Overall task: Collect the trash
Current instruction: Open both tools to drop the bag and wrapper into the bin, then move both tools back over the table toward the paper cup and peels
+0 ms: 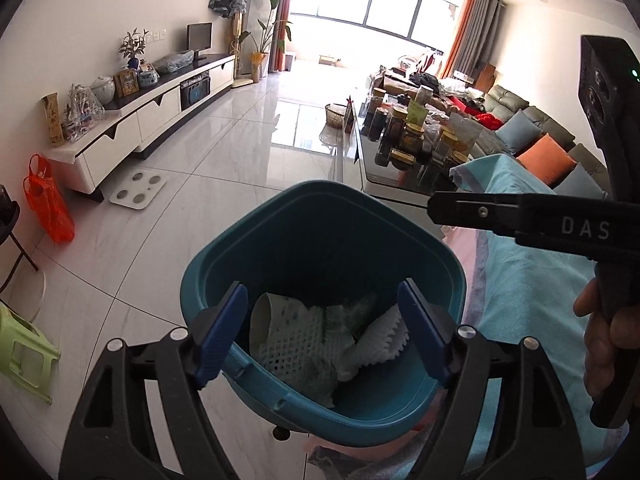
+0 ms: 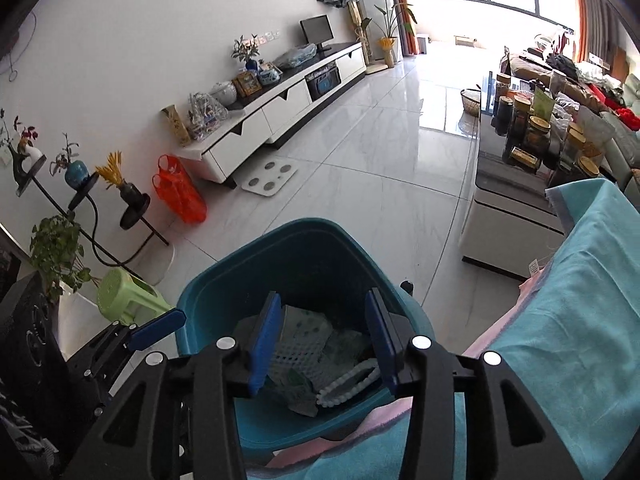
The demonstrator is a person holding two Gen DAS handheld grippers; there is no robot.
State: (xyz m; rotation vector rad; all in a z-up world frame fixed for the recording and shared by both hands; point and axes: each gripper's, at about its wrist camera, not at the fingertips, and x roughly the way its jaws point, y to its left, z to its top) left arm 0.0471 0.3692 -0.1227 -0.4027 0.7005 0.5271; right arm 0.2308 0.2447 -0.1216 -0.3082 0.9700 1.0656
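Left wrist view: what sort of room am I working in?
A home living room, most likely: a TV cabinet along the wall, a sofa with cushions, and a coffee table crowded with jars.

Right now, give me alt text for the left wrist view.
The open left gripper hangs empty over a teal bin holding a paper cup, white foam netting and crumpled tissue. The right gripper enters from the right, above blue cloth.

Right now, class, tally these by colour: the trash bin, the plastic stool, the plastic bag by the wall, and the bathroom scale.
Teal: 1, trash bin
Green: 1, plastic stool
Orange: 1, plastic bag
White: 1, bathroom scale
Total: 4
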